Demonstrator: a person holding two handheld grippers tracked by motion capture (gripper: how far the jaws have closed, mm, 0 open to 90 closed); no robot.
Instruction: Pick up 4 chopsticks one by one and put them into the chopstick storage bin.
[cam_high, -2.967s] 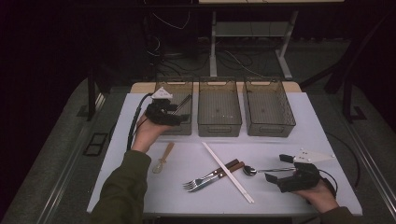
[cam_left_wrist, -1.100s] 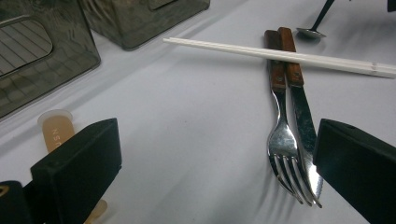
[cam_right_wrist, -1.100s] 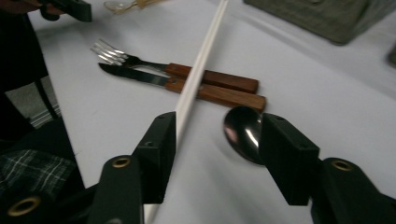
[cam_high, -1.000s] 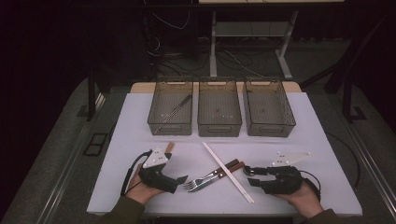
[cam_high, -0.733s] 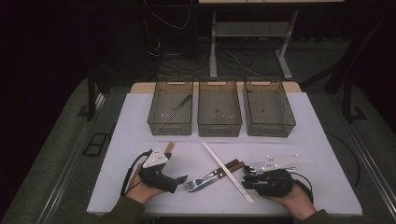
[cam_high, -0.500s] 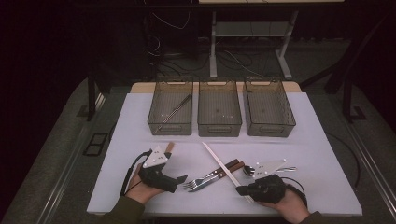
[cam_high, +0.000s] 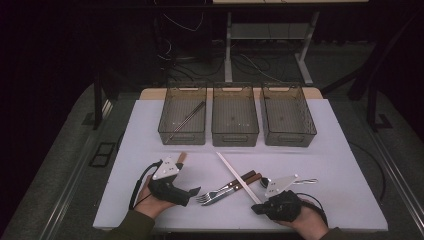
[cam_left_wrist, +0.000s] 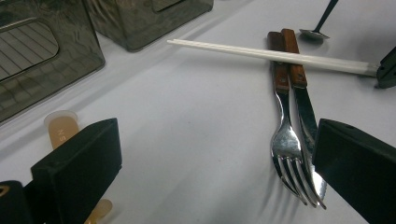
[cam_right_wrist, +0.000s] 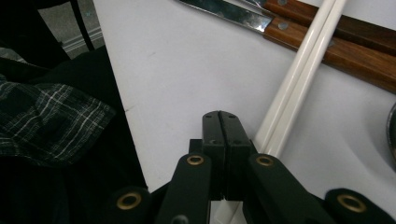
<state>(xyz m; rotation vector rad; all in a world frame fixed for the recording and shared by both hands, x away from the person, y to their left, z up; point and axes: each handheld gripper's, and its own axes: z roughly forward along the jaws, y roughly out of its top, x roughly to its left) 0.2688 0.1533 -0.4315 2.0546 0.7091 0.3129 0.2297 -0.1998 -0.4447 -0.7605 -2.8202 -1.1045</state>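
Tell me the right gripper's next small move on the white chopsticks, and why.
Probably open the right gripper, shift it sideways onto the white chopsticks, then close. In the right gripper view its jaws are shut flat against each other with nothing between their tips, while the chopsticks run just beside them and on across the wooden handles.

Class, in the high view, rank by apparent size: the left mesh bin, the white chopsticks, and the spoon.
1. Left dark mesh bin, clearly largest.
2. Pair of white chopsticks, long and thin.
3. Metal spoon, smallest; its bowl is partly hidden.
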